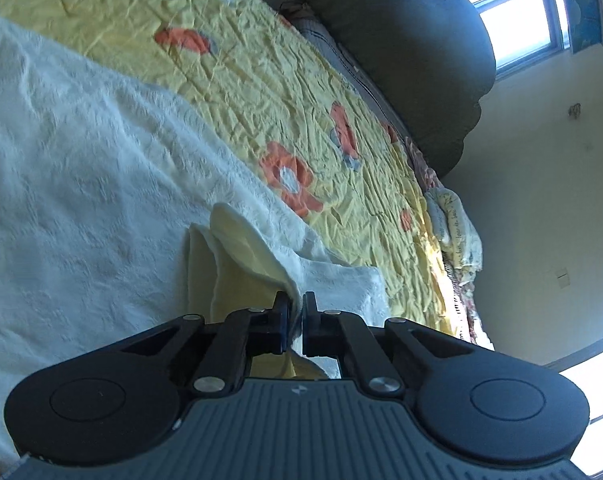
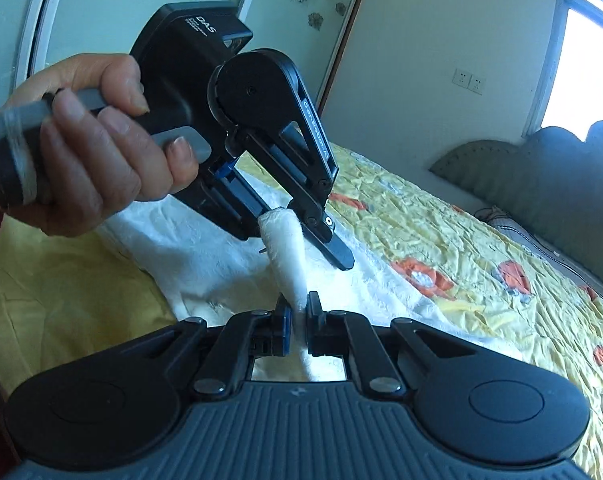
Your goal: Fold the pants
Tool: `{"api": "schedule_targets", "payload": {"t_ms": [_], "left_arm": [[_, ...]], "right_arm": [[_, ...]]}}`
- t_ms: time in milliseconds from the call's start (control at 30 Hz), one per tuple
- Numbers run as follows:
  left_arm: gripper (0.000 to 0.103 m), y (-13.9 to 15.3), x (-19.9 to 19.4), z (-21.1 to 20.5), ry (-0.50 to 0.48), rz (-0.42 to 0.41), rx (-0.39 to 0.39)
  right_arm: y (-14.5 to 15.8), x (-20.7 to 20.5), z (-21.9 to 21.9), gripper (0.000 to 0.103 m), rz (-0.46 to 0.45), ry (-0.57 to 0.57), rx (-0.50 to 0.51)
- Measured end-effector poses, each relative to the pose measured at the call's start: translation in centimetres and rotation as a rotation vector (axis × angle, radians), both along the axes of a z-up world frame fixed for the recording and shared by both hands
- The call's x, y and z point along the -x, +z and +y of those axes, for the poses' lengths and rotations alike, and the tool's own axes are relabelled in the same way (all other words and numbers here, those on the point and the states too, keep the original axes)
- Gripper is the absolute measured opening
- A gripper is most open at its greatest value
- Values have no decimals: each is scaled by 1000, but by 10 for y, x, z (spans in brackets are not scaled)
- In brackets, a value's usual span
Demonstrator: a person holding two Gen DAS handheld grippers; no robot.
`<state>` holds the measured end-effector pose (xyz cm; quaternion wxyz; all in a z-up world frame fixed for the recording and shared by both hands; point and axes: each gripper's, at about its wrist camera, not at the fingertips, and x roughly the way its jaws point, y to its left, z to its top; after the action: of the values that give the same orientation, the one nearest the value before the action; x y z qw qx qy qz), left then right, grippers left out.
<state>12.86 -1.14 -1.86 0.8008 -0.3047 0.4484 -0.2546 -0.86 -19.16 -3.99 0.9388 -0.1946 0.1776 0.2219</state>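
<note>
The white pants [image 1: 81, 168] lie spread on the bed [image 1: 237, 80]. The left gripper [image 1: 296, 322] and the right gripper [image 2: 297, 320] are each clamped on one bunched edge of them, lifted between both.

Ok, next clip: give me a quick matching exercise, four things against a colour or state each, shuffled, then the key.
Things:
1. pants
2. bedspread
3. left gripper
4. headboard

Colour or state:
A. grey-green, padded
B. white, plush
C. yellow with orange flowers
D. shut on a bunched edge of fabric

Pairs: 1-B, 2-C, 3-D, 4-A
</note>
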Motion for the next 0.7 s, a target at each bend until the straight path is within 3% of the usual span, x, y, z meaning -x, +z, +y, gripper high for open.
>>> {"api": "schedule_targets", "payload": {"t_ms": [100, 133, 200, 267, 333, 400, 433, 467, 533, 600, 700], "left_arm": [[4, 3, 8, -2, 21, -72, -125], [4, 1, 9, -5, 19, -74, -177], [4, -6, 8, -6, 19, -56, -204], [4, -10, 7, 1, 38, -35, -183], [21, -9, 6, 10, 58, -32, -156], [22, -7, 3, 20, 96, -27, -146], [28, -7, 0, 24, 95, -23, -127], [34, -8, -5, 27, 87, -4, -104], [59, -13, -14, 30, 51, 48, -51], [60, -19, -20, 30, 28, 81, -4], [61, -24, -27, 24, -2, 96, 7]], "right_arm": [[-11, -4, 6, 8, 45, 5, 28], [-17, -9, 8, 8, 80, -4, 47], [-25, -8, 10, 10, 79, -24, 54], [-24, -5, 12, 11, 79, -29, 57], [-19, -2, 11, 12, 86, -12, 78], [-10, 5, 8, 13, 108, 39, 80], [-6, 7, 3, 16, 123, 78, 60], [0, 8, -3, 24, 137, 117, 18], [12, 7, -14, 37, 149, 163, -95], [20, 4, -20, 60, 134, 160, -201], [24, -13, -24, 60, 129, 81, -283]]}}
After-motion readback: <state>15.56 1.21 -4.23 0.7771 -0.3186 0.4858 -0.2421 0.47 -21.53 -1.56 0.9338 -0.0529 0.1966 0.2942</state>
